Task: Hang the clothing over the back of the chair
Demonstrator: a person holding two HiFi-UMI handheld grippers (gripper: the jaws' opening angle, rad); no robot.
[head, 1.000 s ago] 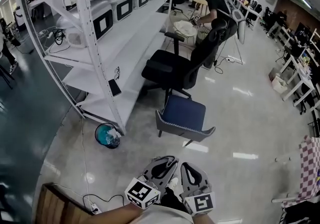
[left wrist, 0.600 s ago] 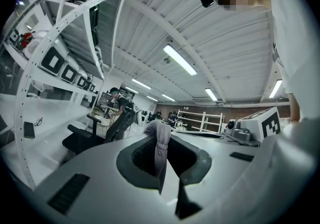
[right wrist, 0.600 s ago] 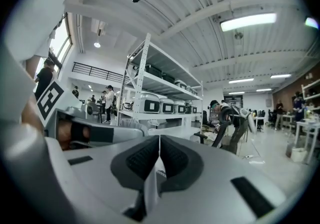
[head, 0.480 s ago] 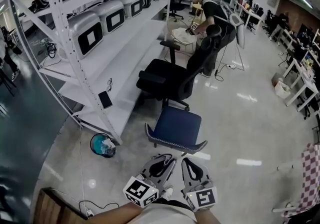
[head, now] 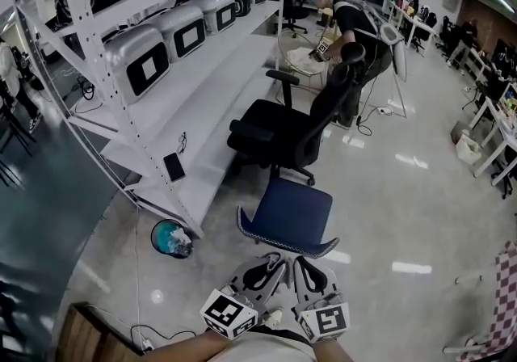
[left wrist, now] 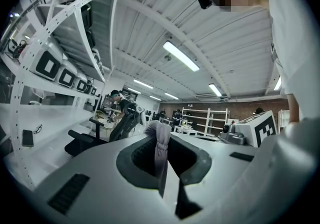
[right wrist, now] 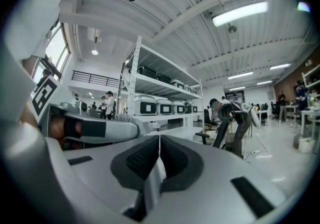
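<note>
In the head view a blue chair [head: 291,211] stands on the floor just ahead of me, its curved back rail [head: 287,246] nearest my grippers. Both grippers sit side by side at the bottom of that view. My left gripper [head: 278,258] is shut on a pale grey piece of clothing [left wrist: 161,143], which bunches up between its jaws. The right gripper [head: 298,261] has its jaws pressed together on a thin pale edge of the same cloth [right wrist: 152,180]. A little of the cloth [head: 275,318] shows between the two grippers. Both tips are just short of the back rail.
A black office chair [head: 283,130] stands behind the blue one. A white shelving rack [head: 202,86] with grey boxes runs along the left, with a phone [head: 174,166] on its low shelf. A teal bin [head: 171,239] and a cable [head: 137,304] lie left. A person [head: 347,21] bends over farther back.
Both grippers have moved forward together with the cloth still pinched; the blue chair's back now lies much closer to their tips than a second ago.
</note>
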